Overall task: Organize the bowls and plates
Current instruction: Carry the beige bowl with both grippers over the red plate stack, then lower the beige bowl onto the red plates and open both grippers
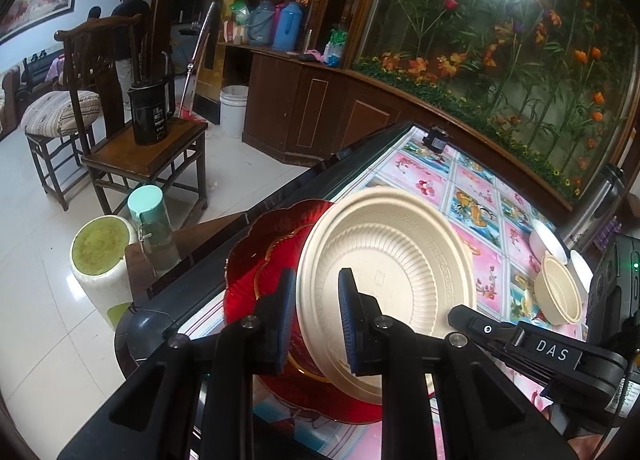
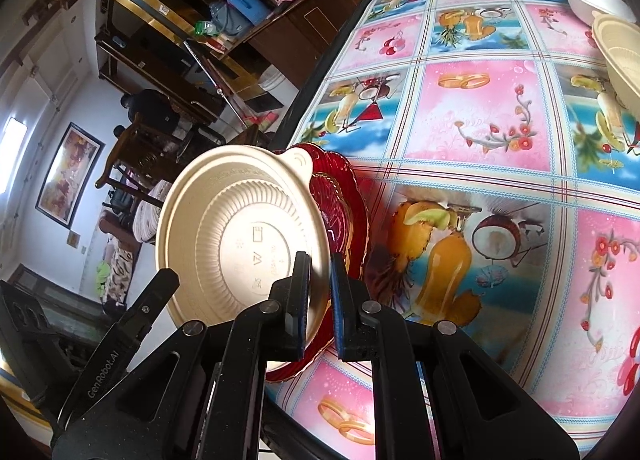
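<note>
A cream ribbed bowl [image 1: 384, 256] hangs tilted just over a red glass plate [image 1: 256, 260] that lies at the near corner of the table [image 1: 472, 187]. My left gripper [image 1: 317, 280] is shut on the bowl's wall and rim, one blue pad inside and one outside. In the right wrist view my right gripper [image 2: 319, 264] pinches the opposite rim of the same bowl [image 2: 240, 227], with the red plate [image 2: 344, 195] behind it. Each gripper shows in the other's view: the right gripper [image 1: 456, 314] at the bowl's right rim, the left gripper [image 2: 168, 278] at its lower left.
A second cream bowl [image 1: 558, 292] and white bowls [image 1: 546, 240] sit at the table's right end, beside a steel thermos [image 1: 596, 207]. Off the table edge stand a teal-capped bottle [image 1: 154, 227], a white stool [image 1: 104, 260] and a chair with a black kettle [image 1: 150, 111].
</note>
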### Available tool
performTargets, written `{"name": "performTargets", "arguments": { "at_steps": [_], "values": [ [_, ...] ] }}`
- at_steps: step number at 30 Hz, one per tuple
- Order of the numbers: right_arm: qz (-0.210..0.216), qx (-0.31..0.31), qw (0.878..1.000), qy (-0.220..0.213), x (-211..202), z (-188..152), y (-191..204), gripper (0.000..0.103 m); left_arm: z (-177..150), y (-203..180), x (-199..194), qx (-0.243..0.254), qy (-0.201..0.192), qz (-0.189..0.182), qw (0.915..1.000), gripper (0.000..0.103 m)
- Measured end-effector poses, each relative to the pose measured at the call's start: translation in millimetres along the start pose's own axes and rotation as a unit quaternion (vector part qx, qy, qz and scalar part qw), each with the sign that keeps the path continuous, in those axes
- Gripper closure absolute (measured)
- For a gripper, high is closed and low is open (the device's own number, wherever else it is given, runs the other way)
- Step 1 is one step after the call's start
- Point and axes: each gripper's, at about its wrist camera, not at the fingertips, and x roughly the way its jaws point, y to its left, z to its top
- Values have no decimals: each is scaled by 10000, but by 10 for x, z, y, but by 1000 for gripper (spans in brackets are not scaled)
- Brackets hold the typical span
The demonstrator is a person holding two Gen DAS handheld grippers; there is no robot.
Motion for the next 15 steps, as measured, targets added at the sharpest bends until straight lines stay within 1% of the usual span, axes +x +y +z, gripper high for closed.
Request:
{"name": "performTargets", "arguments": {
  "at_steps": [4, 10, 12, 15],
  "values": [
    [-135, -135, 9998, -36, 41, -17, 56, 93, 2, 33, 22, -4, -19, 144, 9999, 83],
    [-458, -481, 9977, -116, 112, -43, 169, 91, -13, 44, 33, 30, -69, 265, 9996, 83],
    [-568, -606, 9964, -188, 117, -56, 204, 91, -12, 52, 42, 41, -71, 306, 9995, 82],
    [-834, -966, 9912, -365, 103, -75, 296, 91, 7, 102, 36, -13, -90, 346, 9994, 82]
  ]
}}
